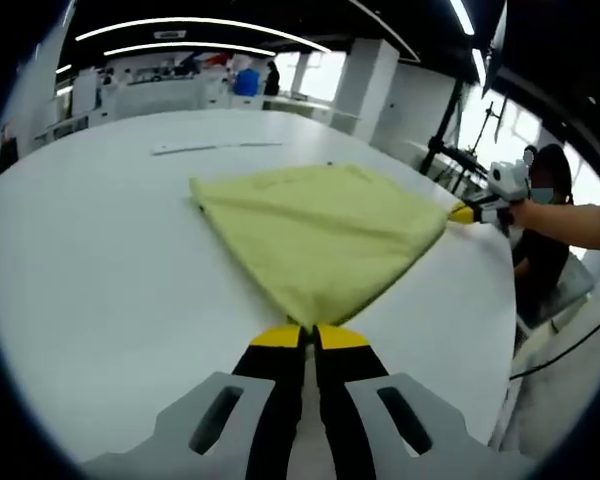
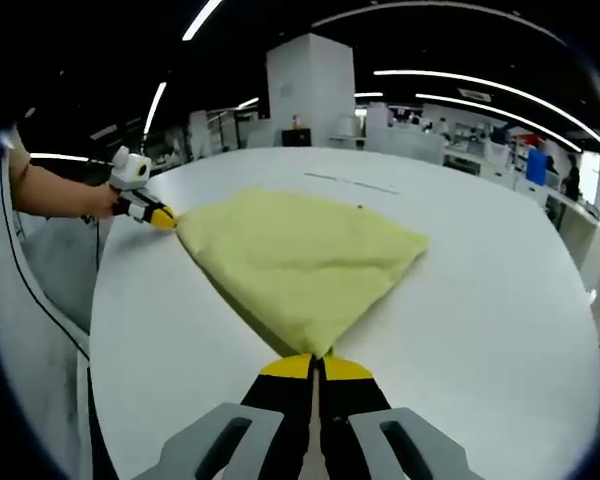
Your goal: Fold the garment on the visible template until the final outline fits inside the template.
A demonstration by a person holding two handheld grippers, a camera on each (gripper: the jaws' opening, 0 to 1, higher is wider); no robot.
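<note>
A pale yellow garment [image 1: 315,230] lies folded flat on the white table [image 1: 100,270], spread like a fan. My left gripper [image 1: 309,333] is shut on its near corner. My right gripper [image 1: 464,213] comes in from the right in the left gripper view, pinching the garment's far right corner, with a person's arm behind it. In the right gripper view the same yellow garment [image 2: 300,260] runs from my right gripper [image 2: 317,363], shut on one corner, out to my left gripper [image 2: 163,218] at the left, shut on another corner. Faint template lines [image 1: 215,147] mark the table beyond the cloth.
The round white table's edge [image 1: 500,330] curves close by on the right of the left gripper view. A person [image 1: 550,230] sits past that edge. Pillars, desks and ceiling lights fill the room behind. A black cable [image 2: 40,300] hangs off the table's left side in the right gripper view.
</note>
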